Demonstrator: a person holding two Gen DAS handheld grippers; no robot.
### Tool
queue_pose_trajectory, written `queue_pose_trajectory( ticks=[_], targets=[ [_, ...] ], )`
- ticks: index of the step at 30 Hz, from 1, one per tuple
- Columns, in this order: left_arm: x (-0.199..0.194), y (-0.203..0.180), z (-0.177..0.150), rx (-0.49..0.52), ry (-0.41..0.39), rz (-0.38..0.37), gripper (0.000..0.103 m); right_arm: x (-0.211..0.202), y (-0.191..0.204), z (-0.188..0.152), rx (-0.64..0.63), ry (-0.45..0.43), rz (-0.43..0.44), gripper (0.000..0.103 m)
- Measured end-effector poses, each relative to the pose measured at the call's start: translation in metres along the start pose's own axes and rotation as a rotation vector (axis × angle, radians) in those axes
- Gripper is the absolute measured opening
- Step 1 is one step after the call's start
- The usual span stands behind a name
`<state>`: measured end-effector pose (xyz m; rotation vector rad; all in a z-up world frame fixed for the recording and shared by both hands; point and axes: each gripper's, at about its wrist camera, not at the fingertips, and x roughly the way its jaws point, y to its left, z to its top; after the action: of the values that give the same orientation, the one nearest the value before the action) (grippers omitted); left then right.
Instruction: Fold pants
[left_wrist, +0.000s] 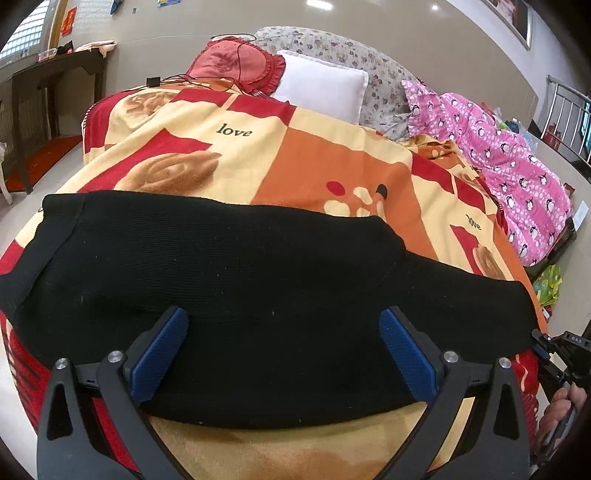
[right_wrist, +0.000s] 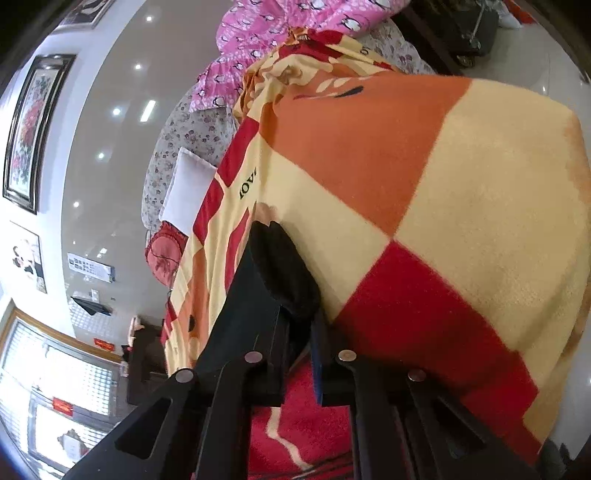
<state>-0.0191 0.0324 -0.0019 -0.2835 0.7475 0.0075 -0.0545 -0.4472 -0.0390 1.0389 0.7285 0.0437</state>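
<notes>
Here the black pants (left_wrist: 236, 295) stretch crosswise directly ahead of the wide-open left tongs (left_wrist: 284, 354), while the right tongs (right_wrist: 295, 314) pinch their far end closed

The pants (left_wrist: 229, 288) are plain black with a fine ribbed weave. Under them the blanket (left_wrist: 317, 166) shows blocks of red, orange and cream with tan roses and black "love" lettering. At the far end lie a red frilled cushion (left_wrist: 236, 62), a white pillow (left_wrist: 321, 85) and a grey floral cover (left_wrist: 380, 77). On the right lies a pink quilt (left_wrist: 517, 177) printed with penguins. The left gripper (left_wrist: 284, 354) has blue pads (left_wrist: 159, 358) on black fingers.
</notes>
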Motion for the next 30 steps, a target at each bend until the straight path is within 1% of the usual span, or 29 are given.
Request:
queue_pose_trajectory(
  ticks=[7,13,18,22,24,25,27,29,30],
  targets=[
    [-0.001,0.003,0.0,-0.017,-0.008,-0.03,0.103,-0.001,-0.001,-0.001,-0.001,-0.011,-0.001,0.007],
    [-0.002,0.003,0.0,-0.012,-0.007,-0.028,0.103,-0.001,0.0,0.0,-0.02,-0.013,0.005,0.008],
    [-0.002,0.005,0.0,-0.018,-0.01,-0.038,0.103,-0.006,0.013,-0.001,-0.079,-0.036,0.011,0.008],
    [-0.004,0.008,0.0,-0.036,-0.021,-0.063,0.103,-0.011,0.038,-0.003,-0.163,-0.061,0.039,0.008],
    [-0.011,0.015,0.0,-0.072,-0.059,-0.084,0.103,-0.009,0.054,-0.004,-0.206,-0.059,0.059,0.008],
    [-0.021,0.021,-0.002,-0.107,-0.116,-0.067,0.103,-0.006,0.066,-0.006,-0.24,-0.056,0.074,0.008],
    [-0.039,0.028,-0.003,-0.141,-0.223,-0.032,0.103,-0.001,0.084,-0.011,-0.286,-0.044,0.11,0.008],
    [-0.048,0.03,-0.003,-0.14,-0.288,0.015,0.103,0.008,0.108,-0.021,-0.358,-0.021,0.157,0.008],
    [-0.047,0.03,-0.003,-0.138,-0.289,0.03,0.103,0.012,0.121,-0.028,-0.404,-0.006,0.177,0.008]
  ],
)
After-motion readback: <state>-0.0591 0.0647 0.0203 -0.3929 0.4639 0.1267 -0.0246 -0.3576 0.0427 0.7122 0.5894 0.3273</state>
